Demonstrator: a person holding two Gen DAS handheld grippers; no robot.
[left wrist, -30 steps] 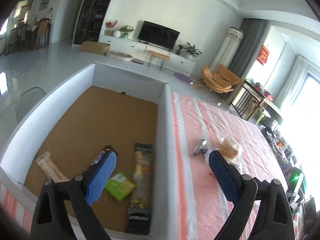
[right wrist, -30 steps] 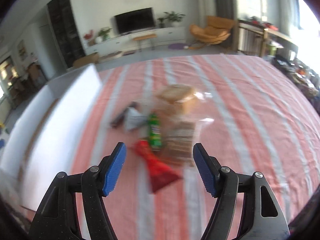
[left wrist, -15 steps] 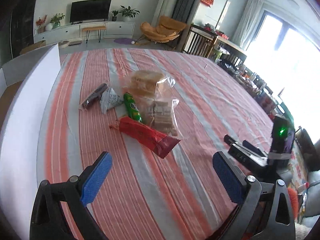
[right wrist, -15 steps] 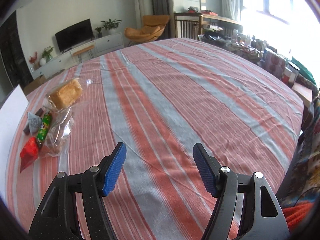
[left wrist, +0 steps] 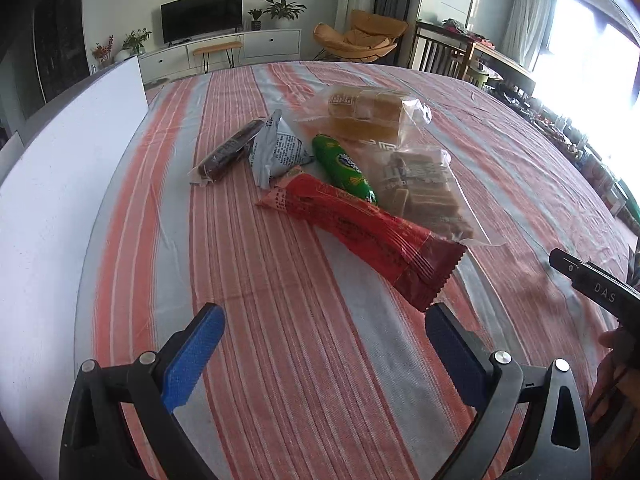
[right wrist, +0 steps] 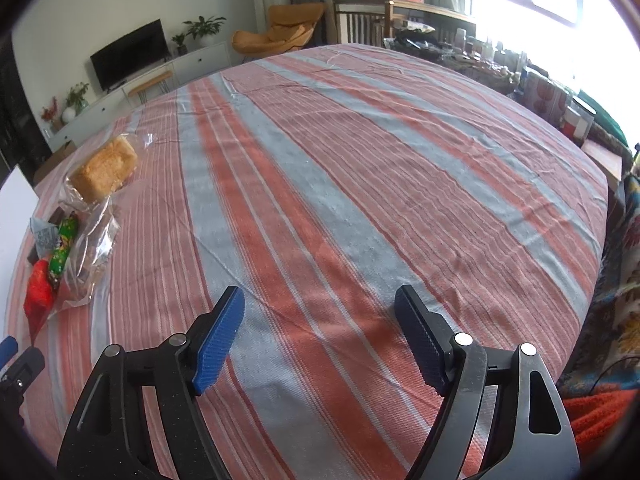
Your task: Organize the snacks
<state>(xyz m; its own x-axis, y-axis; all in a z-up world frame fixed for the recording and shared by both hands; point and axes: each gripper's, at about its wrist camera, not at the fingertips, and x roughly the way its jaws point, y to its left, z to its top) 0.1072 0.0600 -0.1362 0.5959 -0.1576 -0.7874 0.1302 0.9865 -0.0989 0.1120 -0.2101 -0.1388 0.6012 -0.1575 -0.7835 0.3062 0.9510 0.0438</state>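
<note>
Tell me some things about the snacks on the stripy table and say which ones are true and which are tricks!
1. The red snack packet lies closest to the left tool. True.
2. The left tool is squeezing the green packet. False: its jaws stand open with nothing between them, short of the snacks.
3. The bread is in a clear bag. True.
4. The right tool is right over the snack pile. False: only bare striped cloth lies under it, with the snacks off to its left.
5. The grey packet sits between the dark bar and the green packet. True.
</note>
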